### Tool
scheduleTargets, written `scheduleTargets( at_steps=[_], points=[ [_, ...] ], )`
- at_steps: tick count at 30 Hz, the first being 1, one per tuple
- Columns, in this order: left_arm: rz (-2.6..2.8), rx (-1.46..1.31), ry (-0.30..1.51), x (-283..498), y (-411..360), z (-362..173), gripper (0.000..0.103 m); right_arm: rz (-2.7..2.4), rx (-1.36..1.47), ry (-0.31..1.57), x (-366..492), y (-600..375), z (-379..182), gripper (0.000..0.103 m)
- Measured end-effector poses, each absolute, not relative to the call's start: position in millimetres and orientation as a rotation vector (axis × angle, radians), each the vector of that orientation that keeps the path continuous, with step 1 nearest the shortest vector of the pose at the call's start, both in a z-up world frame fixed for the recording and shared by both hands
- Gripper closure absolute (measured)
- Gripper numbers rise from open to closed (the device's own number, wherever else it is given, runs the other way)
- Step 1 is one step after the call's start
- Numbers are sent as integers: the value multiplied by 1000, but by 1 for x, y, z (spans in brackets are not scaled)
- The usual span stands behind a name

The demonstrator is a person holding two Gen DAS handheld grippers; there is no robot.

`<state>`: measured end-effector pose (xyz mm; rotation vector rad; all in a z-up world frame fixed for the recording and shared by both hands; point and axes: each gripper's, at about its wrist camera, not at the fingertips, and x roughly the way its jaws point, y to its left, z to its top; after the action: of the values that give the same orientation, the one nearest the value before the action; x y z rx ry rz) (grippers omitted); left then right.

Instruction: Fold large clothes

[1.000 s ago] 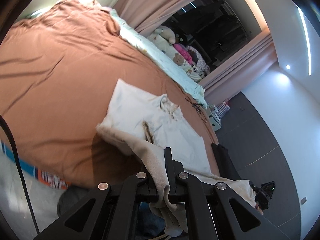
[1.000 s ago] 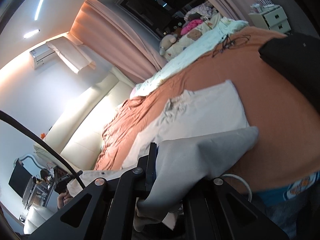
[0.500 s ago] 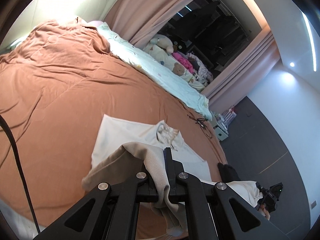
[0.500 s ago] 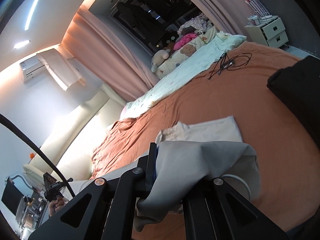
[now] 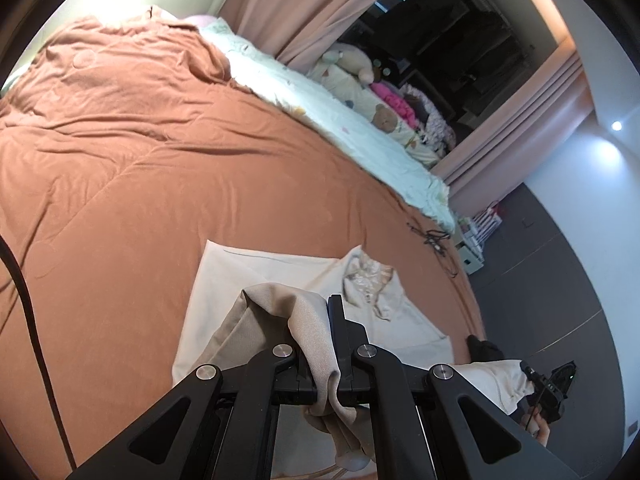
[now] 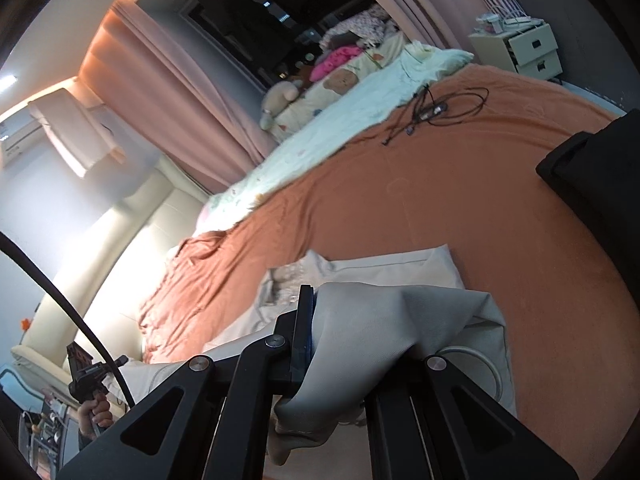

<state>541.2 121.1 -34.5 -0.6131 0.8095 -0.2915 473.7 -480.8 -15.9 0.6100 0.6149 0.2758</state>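
Left tool (image 5: 325,312), seen from its own camera, has its matte black fingers pressed together on a bunched fold of the cream garment (image 5: 276,276), a soft woven cloth whose pinched edge droops in a rumpled tail below the fingers. The rest of the garment lies flat on the bed, its crumpled collar (image 5: 370,280) beyond the tips. Under it spreads a rust-orange quilt (image 5: 160,160), smooth with shallow creases. Along the far edge runs a pale printed blanket (image 5: 332,120) with plush toys (image 5: 356,64), and a thin black cable (image 5: 434,240) lies tangled near the bed's corner.

Right tool (image 6: 310,300), in its own view, is likewise clamped on the same garment (image 6: 400,312), which here looks greyer and drapes in a broad, taut-edged sheet over the right finger. A black folded cloth (image 6: 600,172) sits at the right edge on the quilt (image 6: 440,200).
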Motion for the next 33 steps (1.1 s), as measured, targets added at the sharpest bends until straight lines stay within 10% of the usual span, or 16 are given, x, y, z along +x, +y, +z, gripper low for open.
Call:
scheduleTargets(
  at_steps=[14, 17, 19, 22, 33],
  points=[
    [-244, -520, 982, 626, 103, -116, 98, 158, 559, 823, 548, -438, -29, 101],
    [-236, -496, 1023, 636, 99, -130, 76, 142, 565, 860, 553, -433, -26, 96],
    [-254, -526, 1034, 638, 100, -134, 42, 138, 590, 860, 550, -436, -20, 64],
    [-254, -511, 1005, 632, 98, -127, 19, 139, 610, 800, 535, -442, -3, 26],
    [-236, -253, 1024, 621, 73, -102, 16, 64, 369, 856, 515, -417, 37, 26]
  ],
)
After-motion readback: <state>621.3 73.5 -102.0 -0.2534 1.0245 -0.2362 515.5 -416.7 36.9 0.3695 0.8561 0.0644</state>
